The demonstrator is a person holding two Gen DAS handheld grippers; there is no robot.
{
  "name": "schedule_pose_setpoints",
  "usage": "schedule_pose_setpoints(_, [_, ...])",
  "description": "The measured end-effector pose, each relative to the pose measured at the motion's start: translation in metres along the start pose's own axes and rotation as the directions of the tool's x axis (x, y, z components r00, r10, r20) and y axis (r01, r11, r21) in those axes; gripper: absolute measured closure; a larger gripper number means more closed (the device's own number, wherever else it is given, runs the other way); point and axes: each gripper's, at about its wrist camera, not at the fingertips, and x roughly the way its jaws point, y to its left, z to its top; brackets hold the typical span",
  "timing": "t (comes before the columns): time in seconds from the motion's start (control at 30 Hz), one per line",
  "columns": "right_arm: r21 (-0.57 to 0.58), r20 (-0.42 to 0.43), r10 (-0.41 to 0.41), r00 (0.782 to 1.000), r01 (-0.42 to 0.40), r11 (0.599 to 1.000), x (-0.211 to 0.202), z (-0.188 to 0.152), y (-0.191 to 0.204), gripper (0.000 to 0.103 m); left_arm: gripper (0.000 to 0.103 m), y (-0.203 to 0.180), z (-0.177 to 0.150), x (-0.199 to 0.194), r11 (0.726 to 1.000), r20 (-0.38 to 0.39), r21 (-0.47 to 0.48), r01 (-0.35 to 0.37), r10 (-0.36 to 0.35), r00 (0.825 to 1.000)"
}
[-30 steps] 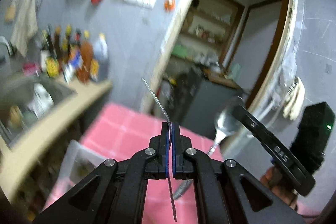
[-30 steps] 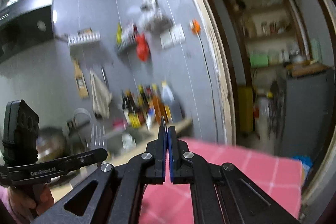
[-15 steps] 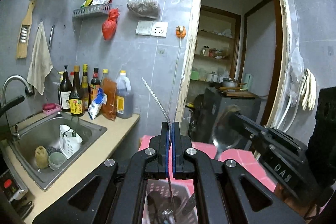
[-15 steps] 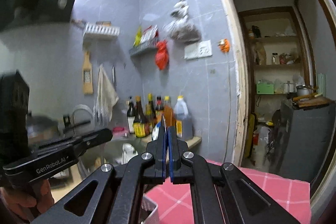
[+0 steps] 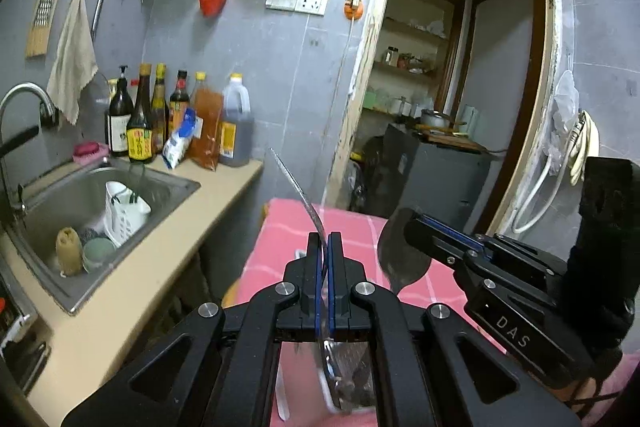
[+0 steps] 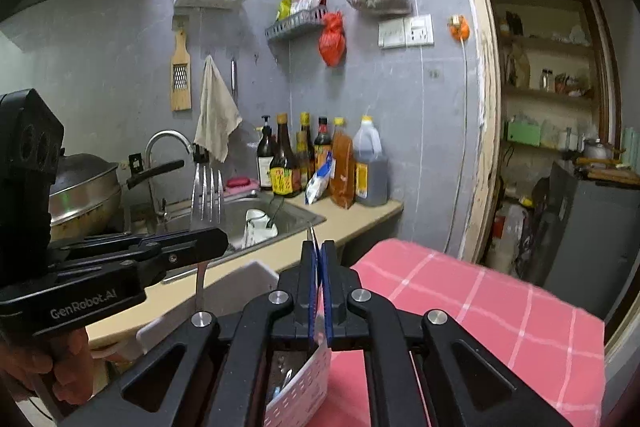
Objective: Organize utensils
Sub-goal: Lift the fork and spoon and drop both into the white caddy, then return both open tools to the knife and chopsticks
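My left gripper [image 5: 325, 247] is shut on a metal fork [image 5: 298, 189], seen edge-on in its own view; in the right wrist view its tines [image 6: 207, 191] stand upright above the left gripper [image 6: 218, 239]. My right gripper [image 6: 319, 255] is shut on a metal spoon [image 5: 400, 259], whose bowl shows in the left wrist view at the right gripper's tip [image 5: 412, 223]. Both are held above a white slotted basket [image 6: 304, 383] on the pink checked table [image 6: 472, 291]. The basket also shows under my left gripper [image 5: 348, 367], with dark utensils inside.
A steel sink [image 5: 100, 195] with a white holder and sponges is at the left, set in a beige counter [image 5: 168, 255]. Several sauce bottles [image 5: 180, 115] stand against the grey wall. A wok [image 6: 84, 187] sits by the tap. A doorway [image 5: 448, 87] opens at the right.
Both views swung from tilted and blurred to level and then dipped down. The basket has come into view beneath both grippers. Both grippers stayed shut on their utensils.
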Motion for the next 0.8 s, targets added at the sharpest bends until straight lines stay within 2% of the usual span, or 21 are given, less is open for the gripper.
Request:
schedule_pose_setpoints(0.07, [0.022, -0.009, 0.007, 1.0, -0.007, 1.0, -0.001, 0.0, -0.002, 0.091, 0.098, 0.001, -0.002, -0.001, 1.0, -0.011, -0.006, 0.007, -0.007, 1.0])
schedule_pose_setpoints(0.13, [0.049, -0.005, 0.01, 1.0, -0.01, 0.999, -0.004, 0.001, -0.006, 0.082, 0.087, 0.002, -0.002, -0.005, 1.0, -0.003, -0.02, 0.005, -0.005, 1.0])
schedule_pose_setpoints(0.2, [0.073, 0.009, 0.002, 1.0, -0.003, 0.997, -0.011, 0.006, -0.01, 0.081, 0.077, 0.003, 0.001, -0.011, 0.999, 0.016, -0.032, 0.016, -0.016, 1.0])
schedule_pose_setpoints(0.27, [0.099, 0.027, -0.01, 1.0, 0.007, 0.995, -0.021, 0.011, -0.016, 0.077, 0.074, 0.002, 0.005, -0.017, 0.999, 0.032, -0.036, 0.019, -0.018, 0.999])
schedule_pose_setpoints(0.37, [0.132, 0.053, -0.051, 0.997, 0.043, 0.99, -0.042, 0.018, -0.024, 0.062, 0.072, -0.005, 0.011, -0.026, 0.999, 0.05, -0.03, 0.018, -0.017, 0.999])
schedule_pose_setpoints(0.43, [0.159, 0.071, -0.097, 0.993, 0.084, 0.984, -0.066, 0.022, -0.034, 0.051, 0.064, -0.013, 0.015, -0.033, 1.0, 0.071, -0.015, 0.023, -0.022, 0.997])
schedule_pose_setpoints(0.5, [0.186, 0.071, -0.148, 0.986, 0.133, 0.973, -0.089, 0.022, -0.046, 0.032, 0.05, -0.024, 0.016, -0.042, 1.0, 0.095, -0.004, 0.031, -0.031, 0.995])
schedule_pose_setpoints(0.57, [0.205, 0.038, -0.206, 0.978, 0.194, 0.959, -0.11, 0.018, -0.059, 0.025, 0.048, -0.036, 0.016, -0.048, 0.999, 0.107, 0.0, 0.053, -0.053, 0.993])
schedule_pose_setpoints(0.63, [0.227, -0.015, -0.262, 0.965, 0.258, 0.939, -0.129, 0.011, -0.072, 0.022, 0.047, -0.051, 0.014, -0.051, 0.996, 0.093, 0.007, 0.088, -0.088, 0.992])
schedule_pose_setpoints(0.67, [0.234, -0.035, -0.276, 0.961, 0.276, 0.932, -0.135, 0.007, -0.077, 0.019, 0.046, -0.06, 0.011, -0.051, 0.994, 0.078, 0.012, 0.106, -0.107, 0.991])
schedule_pose_setpoints(0.8, [0.248, -0.174, -0.353, 0.919, 0.388, 0.888, -0.164, -0.019, -0.098, 0.018, 0.046, -0.088, -0.004, -0.047, 0.985, -0.007, 0.008, 0.175, -0.175, 0.985])
